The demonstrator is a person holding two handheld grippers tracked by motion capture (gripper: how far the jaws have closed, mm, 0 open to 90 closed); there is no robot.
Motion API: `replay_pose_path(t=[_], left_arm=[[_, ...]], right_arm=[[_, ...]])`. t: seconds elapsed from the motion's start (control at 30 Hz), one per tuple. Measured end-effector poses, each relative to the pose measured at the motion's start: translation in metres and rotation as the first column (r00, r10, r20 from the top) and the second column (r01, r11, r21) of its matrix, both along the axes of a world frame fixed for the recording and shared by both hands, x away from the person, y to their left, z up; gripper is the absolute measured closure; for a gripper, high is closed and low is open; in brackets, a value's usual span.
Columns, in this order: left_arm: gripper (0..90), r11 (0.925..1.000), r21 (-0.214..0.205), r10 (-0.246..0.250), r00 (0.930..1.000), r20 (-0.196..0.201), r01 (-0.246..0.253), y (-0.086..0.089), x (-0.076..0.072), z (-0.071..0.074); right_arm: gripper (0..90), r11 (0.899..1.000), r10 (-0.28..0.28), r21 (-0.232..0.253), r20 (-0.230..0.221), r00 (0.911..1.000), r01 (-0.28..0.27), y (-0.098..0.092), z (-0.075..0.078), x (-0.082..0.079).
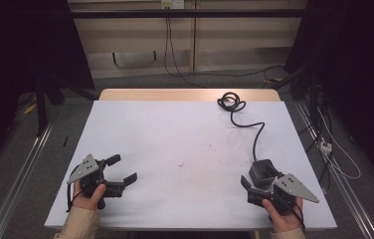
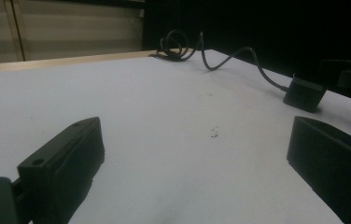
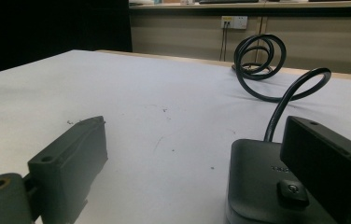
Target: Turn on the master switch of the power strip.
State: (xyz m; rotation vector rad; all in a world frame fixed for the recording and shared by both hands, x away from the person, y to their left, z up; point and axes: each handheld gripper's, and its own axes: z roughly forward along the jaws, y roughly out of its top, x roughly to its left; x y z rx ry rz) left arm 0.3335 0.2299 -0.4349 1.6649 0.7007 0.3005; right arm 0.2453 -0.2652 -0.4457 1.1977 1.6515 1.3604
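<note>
Power adapter (image 1: 263,171) just beside right gripper (image 1: 258,185)

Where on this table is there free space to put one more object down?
The white table is bare between the left gripper and the black adapter, and across its far left. It is crowded at the right: the adapter by the right gripper, its cable coiling to the far edge.

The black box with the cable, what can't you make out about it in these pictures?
- Black box, right hand-held gripper view: near end cut off by the bottom edge, right side behind a jaw.
- Its printed lettering: too small and blurred to read.
- Cable, high view: the coil's far end is too small to make out.
</note>
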Motion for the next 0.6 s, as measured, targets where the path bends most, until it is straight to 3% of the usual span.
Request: replay_pose_path(t=[0.6], left_arm=[[3.7,0.9999,-0.010,0.013,0.9999,0.003,-0.013,0.0012,0.0017,0.0002]], right_arm=[[13.8,0.999,-0.019,-0.026,-0.008,0.9998,0.019,-0.0030,0.0041,0.0016]])
